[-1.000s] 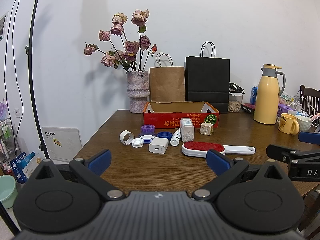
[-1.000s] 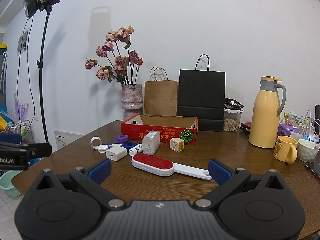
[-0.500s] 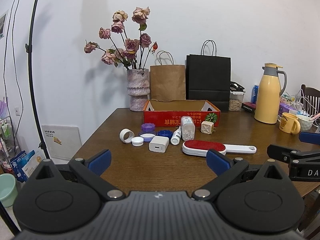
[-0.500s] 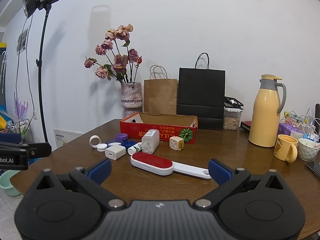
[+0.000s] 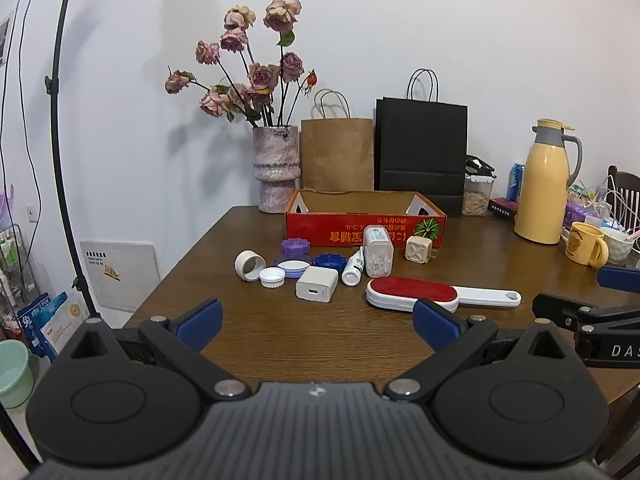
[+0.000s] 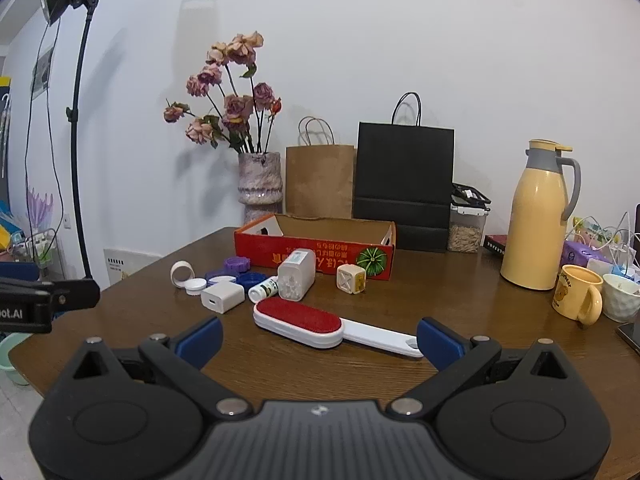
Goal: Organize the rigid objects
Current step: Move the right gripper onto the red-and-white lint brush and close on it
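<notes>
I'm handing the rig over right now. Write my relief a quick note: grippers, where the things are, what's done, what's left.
Left gripper: open, holding nothing, above the near table edge.
Right gripper: open, holding nothing, just short of the lint brush.
Box: no items visible inside.
Loose in front of it: brush, charger, pill bottle, small bottle, cube plug, caps and a tape ring.
Done: nothing visibly sorted.
Left: all of it, probably into the box.
</notes>
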